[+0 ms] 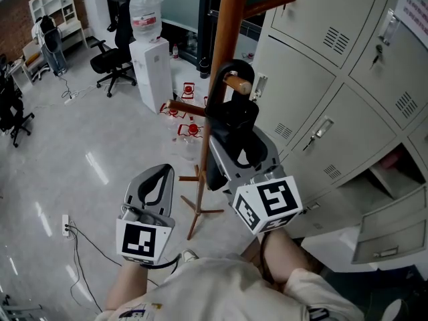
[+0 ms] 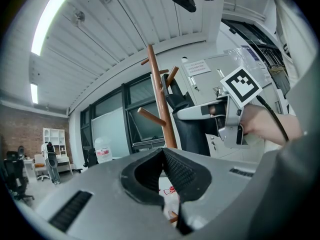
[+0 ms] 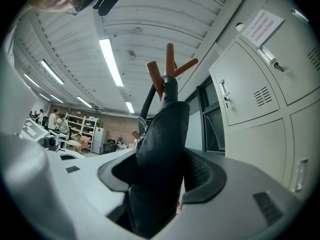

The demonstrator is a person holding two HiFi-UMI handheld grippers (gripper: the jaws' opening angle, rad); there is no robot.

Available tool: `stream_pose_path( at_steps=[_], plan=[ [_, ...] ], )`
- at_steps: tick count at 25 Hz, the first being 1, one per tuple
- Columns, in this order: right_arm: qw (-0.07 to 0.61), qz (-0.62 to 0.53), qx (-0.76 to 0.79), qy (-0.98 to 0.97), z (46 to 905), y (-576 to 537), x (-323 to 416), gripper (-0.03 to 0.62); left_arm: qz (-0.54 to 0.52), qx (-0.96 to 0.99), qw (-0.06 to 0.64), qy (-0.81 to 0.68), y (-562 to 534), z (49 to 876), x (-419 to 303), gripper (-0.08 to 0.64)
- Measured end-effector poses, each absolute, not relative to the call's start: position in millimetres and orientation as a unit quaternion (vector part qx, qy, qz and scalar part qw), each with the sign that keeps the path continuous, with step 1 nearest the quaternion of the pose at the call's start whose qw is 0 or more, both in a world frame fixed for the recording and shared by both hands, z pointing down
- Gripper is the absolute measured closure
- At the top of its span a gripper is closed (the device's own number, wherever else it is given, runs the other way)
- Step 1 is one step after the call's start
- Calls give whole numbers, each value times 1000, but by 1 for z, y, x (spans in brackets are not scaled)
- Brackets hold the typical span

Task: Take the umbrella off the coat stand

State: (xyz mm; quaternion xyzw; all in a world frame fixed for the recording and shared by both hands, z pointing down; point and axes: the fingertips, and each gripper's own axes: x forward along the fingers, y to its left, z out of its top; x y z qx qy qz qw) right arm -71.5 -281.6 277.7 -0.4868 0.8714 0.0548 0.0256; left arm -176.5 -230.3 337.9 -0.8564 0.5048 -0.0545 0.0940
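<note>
A black folded umbrella (image 1: 234, 116) hangs by its hooked handle from a peg of the brown wooden coat stand (image 1: 228, 25). My right gripper (image 1: 237, 139) is shut on the umbrella's body just below the handle. In the right gripper view the dark fabric (image 3: 167, 114) fills the gap between the pads, with the stand's pegs (image 3: 170, 64) above. My left gripper (image 1: 164, 170) hangs lower left of the stand, shut and empty, its pads meeting at the tip (image 2: 162, 152). The left gripper view shows the stand (image 2: 159, 99), the umbrella (image 2: 191, 131) and the right gripper (image 2: 192, 113) on it.
Grey lockers (image 1: 334, 79) stand close on the right, one low door open (image 1: 391, 233). The stand's wooden feet (image 1: 195, 209) spread on the glossy floor. A water dispenser (image 1: 148, 52) and office chairs (image 1: 110, 62) are behind; a cable (image 1: 80, 246) lies at left.
</note>
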Motion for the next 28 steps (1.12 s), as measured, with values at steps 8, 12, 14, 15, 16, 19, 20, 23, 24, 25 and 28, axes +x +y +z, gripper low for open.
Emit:
stream_pose_path(
  at_steps=[8, 12, 14, 15, 16, 19, 20, 23, 24, 25, 28],
  plan=[
    [39, 70, -486, 870, 257, -278, -64, 334, -48, -851, 96, 514, -231, 332, -176, 552],
    [48, 69, -485, 871, 250, -274, -59, 334, -47, -850, 101, 515, -230, 330, -174, 552],
    [51, 73, -480, 873, 246, -272, -60, 333, -47, -850, 97, 515, -230, 331, -174, 552],
    [52, 74, -479, 873, 244, -271, -60, 333, -46, -851, 97, 514, -230, 330, -173, 552],
    [54, 75, -478, 874, 242, -270, -59, 334, -45, -852, 98, 513, -229, 329, -171, 552],
    [57, 82, -471, 876, 237, -265, -58, 334, -44, -853, 101, 510, -227, 328, -166, 552],
    [58, 83, -470, 877, 235, -264, -58, 334, -44, -853, 101, 510, -227, 328, -165, 552],
    [61, 89, -466, 878, 231, -258, -55, 333, -46, -853, 100, 510, -226, 329, -163, 552],
    [61, 91, -465, 878, 230, -256, -55, 334, -46, -853, 99, 511, -225, 329, -162, 552],
    [62, 92, -464, 879, 228, -255, -54, 333, -47, -853, 99, 511, -225, 329, -161, 552],
    [65, 94, -461, 880, 225, -249, -49, 333, -48, -854, 99, 509, -224, 328, -155, 552]
  ],
)
